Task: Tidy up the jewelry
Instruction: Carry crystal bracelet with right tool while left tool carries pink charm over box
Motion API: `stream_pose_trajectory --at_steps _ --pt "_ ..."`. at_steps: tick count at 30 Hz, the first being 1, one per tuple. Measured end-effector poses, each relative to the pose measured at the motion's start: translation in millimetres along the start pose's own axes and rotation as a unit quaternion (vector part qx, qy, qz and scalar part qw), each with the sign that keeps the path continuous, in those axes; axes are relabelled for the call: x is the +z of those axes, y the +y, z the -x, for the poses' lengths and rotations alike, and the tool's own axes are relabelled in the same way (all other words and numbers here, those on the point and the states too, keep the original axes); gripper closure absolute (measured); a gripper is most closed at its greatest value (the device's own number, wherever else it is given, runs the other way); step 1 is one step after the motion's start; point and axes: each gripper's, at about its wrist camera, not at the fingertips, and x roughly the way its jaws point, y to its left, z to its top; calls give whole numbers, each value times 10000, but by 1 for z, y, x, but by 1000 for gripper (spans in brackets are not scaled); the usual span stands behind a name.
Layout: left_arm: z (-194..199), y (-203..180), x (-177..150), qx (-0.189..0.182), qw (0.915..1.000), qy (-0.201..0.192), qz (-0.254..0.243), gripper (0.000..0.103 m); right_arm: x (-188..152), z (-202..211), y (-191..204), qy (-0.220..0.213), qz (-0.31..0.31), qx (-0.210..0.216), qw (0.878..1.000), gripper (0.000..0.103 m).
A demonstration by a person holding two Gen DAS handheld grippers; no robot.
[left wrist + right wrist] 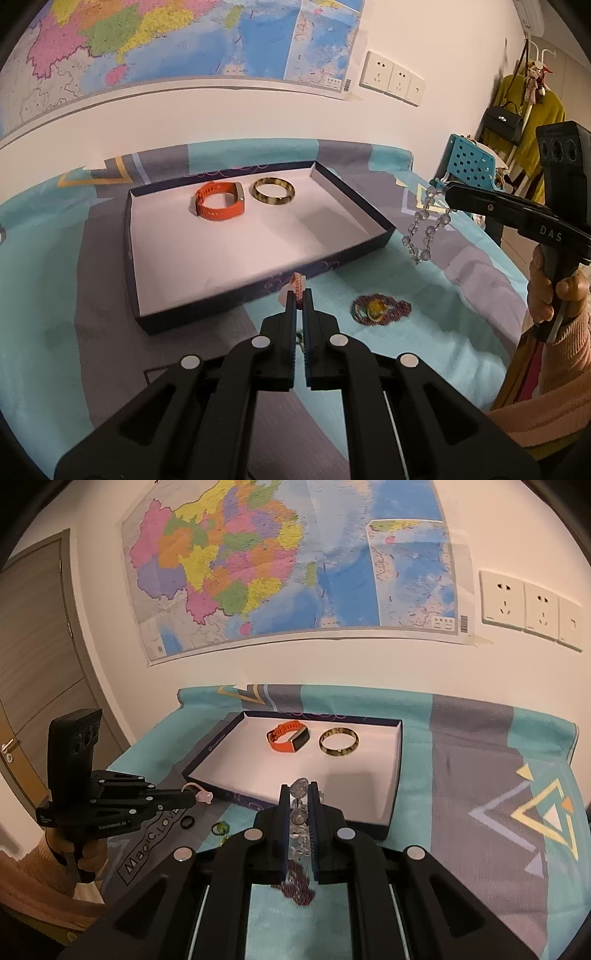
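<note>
The work surface is a table under a teal and grey cloth (369, 369). On it lies a shallow dark box lid (369, 225) with a white floor, serving as the collecting tray. Two items already rest on that floor near the far wall: an orange watch band (218, 206) and, just beside it to the right, a gold bangle (273, 191).

Step in hand, as judged: transfer of two further pieces toward the tray, one per gripper.

The right gripper (448, 190) is clamped on a clear bead bracelet (424, 229), which hangs free in a loop below the fingertips, clear of the cloth and just outside the right wall of the tray. In the right wrist view the beads sit pinched between the two fingers.

The left gripper (300, 295) has its jaws nearly together on a small pink beaded piece (298, 284), whose end protrudes past the fingertips. It is held at the near wall of the tray, not yet over the floor.

Not yet collected: a dark purple bead string (380, 308) heaped on the cloth near the left gripper, plus a dark ring (187, 822) and a green ring (221, 828) on the cloth.

Next move, as judged: carry each held piece over the tray wall, lower it onto bare white floor apart from the band and bangle, then release. The hanging loop may swing and catch on the wall; lift it clear first.
</note>
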Motion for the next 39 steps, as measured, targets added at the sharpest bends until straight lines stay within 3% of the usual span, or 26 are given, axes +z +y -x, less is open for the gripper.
stream_pose_trajectory --at_steps 21,39 --pt "-30 18 39 199 9998 -2 -79 100 38 -50 -6 6 29 159 9999 95" --pt "-59 35 55 332 9993 160 -40 99 52 -101 -18 270 -183 264 9991 95"
